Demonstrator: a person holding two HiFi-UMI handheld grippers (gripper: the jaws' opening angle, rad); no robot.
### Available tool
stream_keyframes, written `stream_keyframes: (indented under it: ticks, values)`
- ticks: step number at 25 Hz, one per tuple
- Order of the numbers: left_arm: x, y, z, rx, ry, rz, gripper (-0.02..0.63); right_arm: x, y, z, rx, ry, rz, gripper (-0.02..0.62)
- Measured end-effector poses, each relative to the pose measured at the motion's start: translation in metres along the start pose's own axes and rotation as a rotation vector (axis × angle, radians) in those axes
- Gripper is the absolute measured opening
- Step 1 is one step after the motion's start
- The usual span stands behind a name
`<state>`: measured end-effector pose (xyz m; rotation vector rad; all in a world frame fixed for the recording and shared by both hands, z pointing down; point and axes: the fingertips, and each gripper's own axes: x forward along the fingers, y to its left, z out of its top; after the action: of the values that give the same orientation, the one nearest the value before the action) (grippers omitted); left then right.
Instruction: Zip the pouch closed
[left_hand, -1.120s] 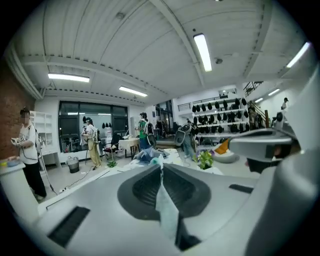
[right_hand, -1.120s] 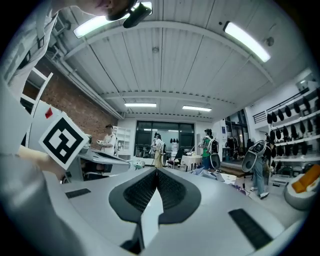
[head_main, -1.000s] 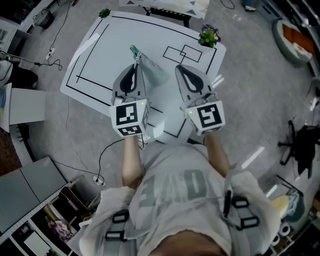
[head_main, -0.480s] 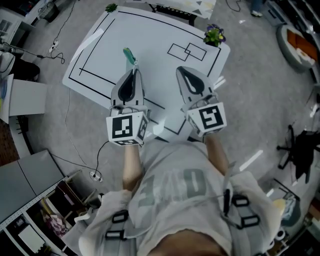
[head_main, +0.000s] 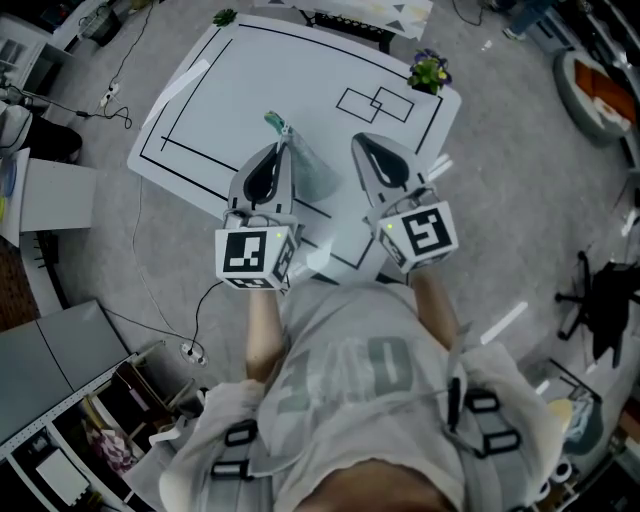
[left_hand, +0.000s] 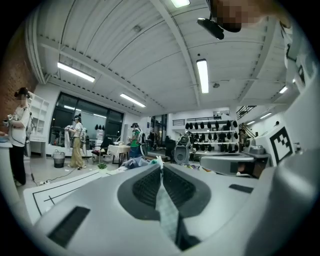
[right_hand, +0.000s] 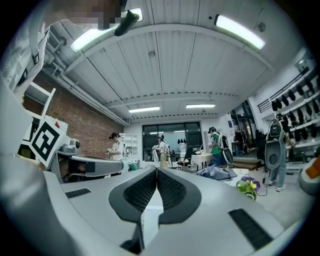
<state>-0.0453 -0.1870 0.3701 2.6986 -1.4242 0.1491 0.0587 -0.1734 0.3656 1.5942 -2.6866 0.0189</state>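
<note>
A pale, see-through pouch (head_main: 312, 175) with a green tab (head_main: 275, 122) at its far end hangs above the white table (head_main: 230, 90). My left gripper (head_main: 283, 150) is shut on the pouch's edge. In the left gripper view a strip of the pale fabric (left_hand: 166, 212) runs between the closed jaws of the left gripper (left_hand: 161, 167). My right gripper (head_main: 360, 142) hovers level beside it, to the right and apart from the pouch. In its own view the right gripper (right_hand: 156, 171) is shut with nothing between the pads. Where the zipper pull sits stays hidden.
Black lines mark the table. A small pot of flowers (head_main: 427, 72) stands at its far right corner, and a green sprig (head_main: 222, 16) at the far left. Cables (head_main: 150, 290) trail on the floor; a black chair base (head_main: 605, 290) is at the right. Several people stand far off.
The left gripper has drifted a little with the pouch in it; the pouch now hangs out to the right of its jaws. The right gripper has kept still.
</note>
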Motion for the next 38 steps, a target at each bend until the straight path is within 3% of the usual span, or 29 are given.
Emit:
stream_keyframes:
  ticks: [6,8,10,13,17,20,25,33,35,36,38]
  values:
    - [0.001,-0.031,0.001,0.025,0.004,-0.2,0.017,0.001,0.008,0.01,0.127,-0.069,0.091,0.018]
    - [-0.001,-0.041,0.002,0.035,0.007,-0.266,0.017,0.002,0.016,0.014,0.197,-0.088,0.156,0.168]
    - [-0.003,-0.049,0.0,0.047,0.029,-0.319,0.017,0.002,0.021,0.019,0.282,-0.111,0.21,0.201]
    - [-0.002,-0.059,-0.001,0.056,0.054,-0.376,0.017,0.003,0.021,0.021,0.371,-0.13,0.234,0.204]
    - [-0.002,-0.069,-0.008,0.071,0.063,-0.441,0.017,0.006,0.023,0.01,0.362,-0.087,0.262,0.204]
    - [-0.003,-0.077,-0.01,0.069,0.068,-0.483,0.017,0.006,0.024,0.006,0.425,-0.085,0.296,0.202]
    - [-0.003,-0.079,-0.004,0.039,0.051,-0.494,0.017,0.006,0.026,0.008,0.501,-0.103,0.327,0.202]
    - [-0.005,-0.07,-0.006,0.04,0.05,-0.468,0.017,0.011,0.033,0.011,0.502,-0.109,0.337,0.162]
    - [-0.008,-0.066,-0.005,0.025,0.057,-0.45,0.017,0.012,0.032,0.016,0.493,-0.126,0.319,0.118]
    - [-0.009,-0.063,-0.004,0.025,0.055,-0.44,0.017,0.013,0.031,0.019,0.488,-0.137,0.31,0.049]
    - [-0.011,-0.056,-0.002,0.027,0.052,-0.415,0.017,0.016,0.033,0.023,0.482,-0.147,0.318,0.023]
